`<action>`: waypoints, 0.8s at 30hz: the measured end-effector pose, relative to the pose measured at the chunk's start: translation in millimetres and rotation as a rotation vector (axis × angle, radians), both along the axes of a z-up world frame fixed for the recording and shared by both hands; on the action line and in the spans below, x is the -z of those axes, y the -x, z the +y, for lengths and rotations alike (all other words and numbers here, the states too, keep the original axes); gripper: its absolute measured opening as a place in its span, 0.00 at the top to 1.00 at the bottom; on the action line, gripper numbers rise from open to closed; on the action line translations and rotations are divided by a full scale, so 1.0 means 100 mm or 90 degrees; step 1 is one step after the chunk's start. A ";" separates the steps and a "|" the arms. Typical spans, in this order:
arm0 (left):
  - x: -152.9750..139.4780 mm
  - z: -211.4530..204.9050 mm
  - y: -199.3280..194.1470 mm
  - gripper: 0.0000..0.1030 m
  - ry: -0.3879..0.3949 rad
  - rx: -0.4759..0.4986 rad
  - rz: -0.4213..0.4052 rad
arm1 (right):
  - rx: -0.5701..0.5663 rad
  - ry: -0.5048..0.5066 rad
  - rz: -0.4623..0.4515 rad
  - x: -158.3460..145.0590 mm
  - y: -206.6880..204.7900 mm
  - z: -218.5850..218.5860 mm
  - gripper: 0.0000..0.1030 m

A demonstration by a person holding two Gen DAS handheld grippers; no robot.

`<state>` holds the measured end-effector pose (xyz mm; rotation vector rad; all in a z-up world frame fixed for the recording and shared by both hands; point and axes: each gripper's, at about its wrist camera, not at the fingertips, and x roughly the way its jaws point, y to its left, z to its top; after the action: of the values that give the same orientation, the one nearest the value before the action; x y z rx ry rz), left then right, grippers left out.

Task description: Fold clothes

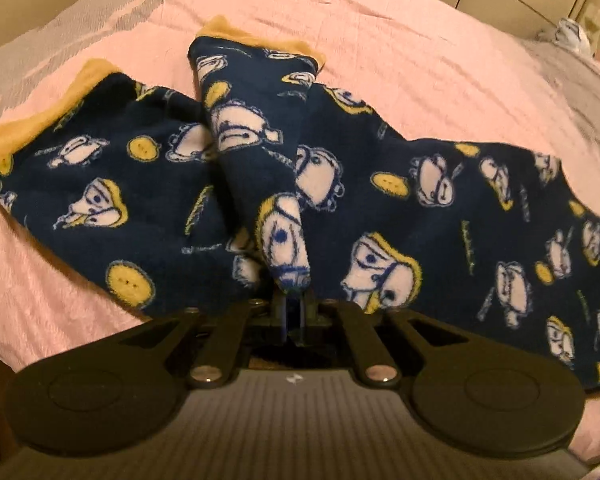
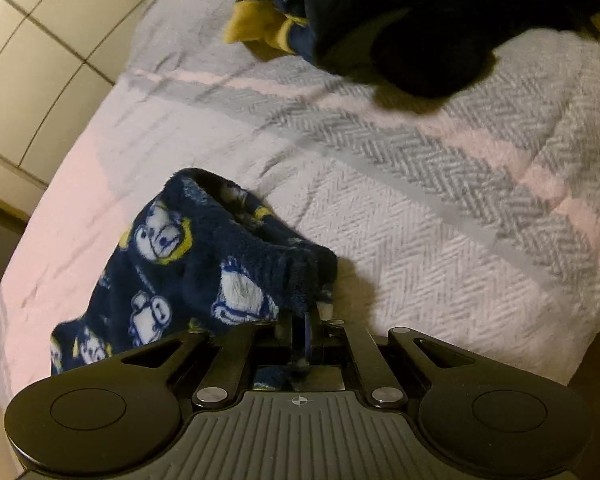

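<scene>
A pink bedspread (image 1: 400, 28) covers the bed, grey herringbone bands (image 2: 440, 152) across it; cream cabinet panels (image 2: 28, 64) stand far left; a small white object (image 1: 574, 34) sits far right.

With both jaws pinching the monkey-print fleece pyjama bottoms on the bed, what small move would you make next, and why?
Probably carry the left gripper forward, laying its pinched fold across the pyjama bottoms. That fold stands raised, one yellow cuff already doubled inward, while the right gripper pins another edge on the bedspread.

No legible text; script on fleece pyjamas (image 1: 380, 184) too blurred.
</scene>
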<state>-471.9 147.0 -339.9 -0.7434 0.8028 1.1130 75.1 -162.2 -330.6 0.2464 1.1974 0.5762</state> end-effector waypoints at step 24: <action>0.10 1.62 1.39 0.86 -0.036 -0.055 0.023 | -0.288 0.176 -0.218 -0.46 1.92 2.06 0.37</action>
<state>-610.8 309.0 -350.2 -0.7173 0.7725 1.2253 -117.3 43.7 -285.1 -0.3575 0.9841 0.7978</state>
